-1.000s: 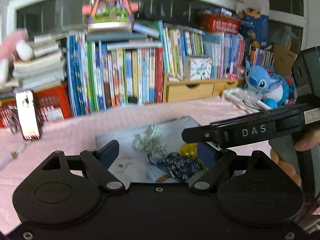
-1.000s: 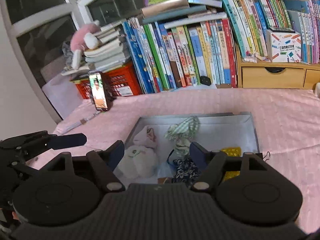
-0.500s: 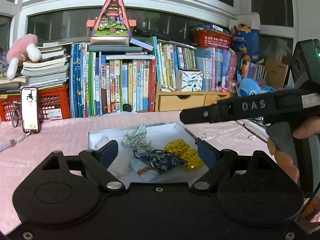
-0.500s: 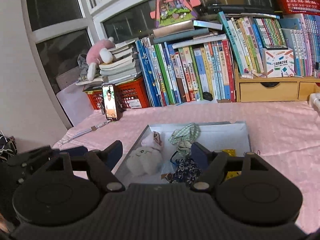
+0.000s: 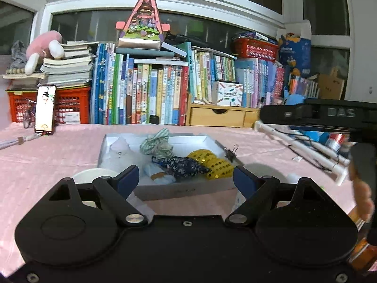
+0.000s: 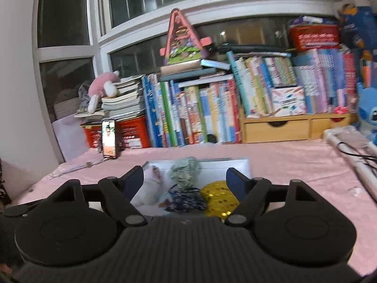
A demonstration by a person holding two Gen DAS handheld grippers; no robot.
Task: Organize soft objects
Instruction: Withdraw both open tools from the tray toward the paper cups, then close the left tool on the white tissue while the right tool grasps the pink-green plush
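So both grippers are hanging back on the near side of the white tray and neither is carrying anything. The left gripper has its jaws spread wide with only air between them, and the right gripper looks the same, well apart and empty. My guess is they're held back like this because everything soft is already corralled in one spot, so there's not much left to grab.

The tray sits flat on the pink tablecloth, straight ahead at 12 o'clock from both cameras. Inside it, from the left wrist view:
- a white plush toy at about 10 o'clock of the tray
- a green striped cloth bunched up at 12
- a dark blue floral pouch in the middle
- a light blue piece, half hidden under the pouch, at 6
- a yellow dotted thing at 3, touching the pouch

A binder clip lies just outside the tray's right rim. The phone stands propped at 10 o'clock, well away.
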